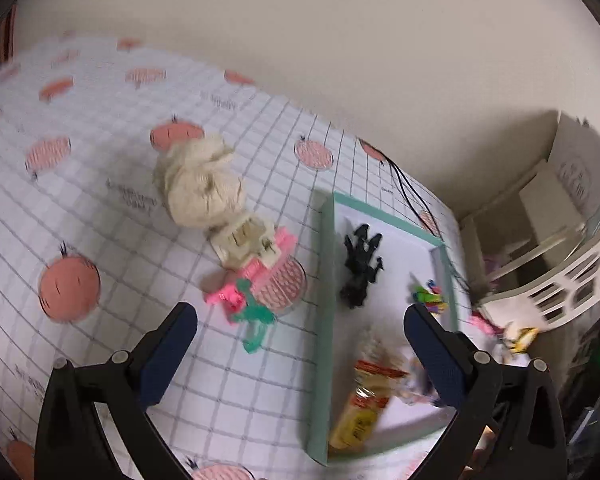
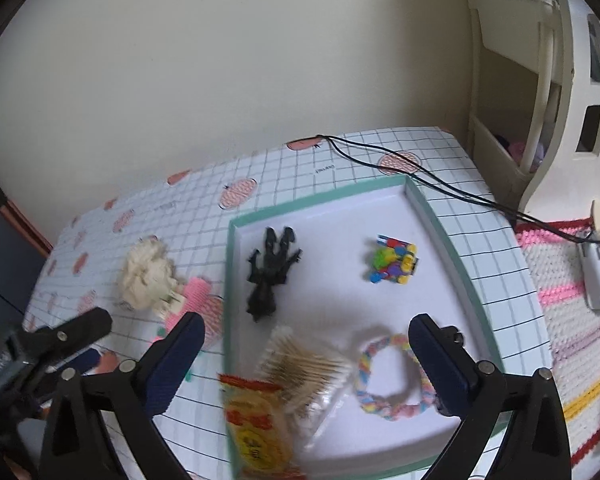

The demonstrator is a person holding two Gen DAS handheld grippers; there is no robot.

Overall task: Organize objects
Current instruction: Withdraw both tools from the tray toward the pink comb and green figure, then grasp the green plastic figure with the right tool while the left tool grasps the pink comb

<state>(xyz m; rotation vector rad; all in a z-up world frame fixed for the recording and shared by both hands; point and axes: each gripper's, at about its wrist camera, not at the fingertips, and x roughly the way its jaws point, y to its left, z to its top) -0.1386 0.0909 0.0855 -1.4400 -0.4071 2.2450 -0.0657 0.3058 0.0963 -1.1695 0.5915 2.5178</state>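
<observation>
On the table (image 2: 480, 248), under a checked cloth printed with pink fruit, a shallow tray (image 2: 436, 216) with a green rim takes up the middle of the right wrist view. Inside it, taken largest first: a bag of cotton swabs (image 2: 304, 364) at 6 o'clock, a yellow snack packet (image 2: 256, 432) at about 7, a braided rainbow ring (image 2: 388, 376) at 5, a black toy figure (image 2: 270, 272) at 10 and a small bright toy car (image 2: 394, 264) at 2.

Outside the tray, off its 9 o'clock side, three things lie on the cloth: a cream cloth bundle (image 1: 200, 184), touching it a pink and white plastic toy (image 1: 256, 252), and nearest the left tongs a small pink and green clip (image 1: 244, 308) (too blurred to name surely).

Both tongs stand wide with nothing between them: the left gripper (image 1: 300, 328) hangs above the clip and the tray's rim, the right gripper (image 2: 308, 340) above the swabs and ring.

The sorting looks about two-thirds done. I judge the step in hand to be a reach for one of the three leftovers; the next move calls for the left tongs to drop toward the clip, close on it squarely, and carry it over the rim.
</observation>
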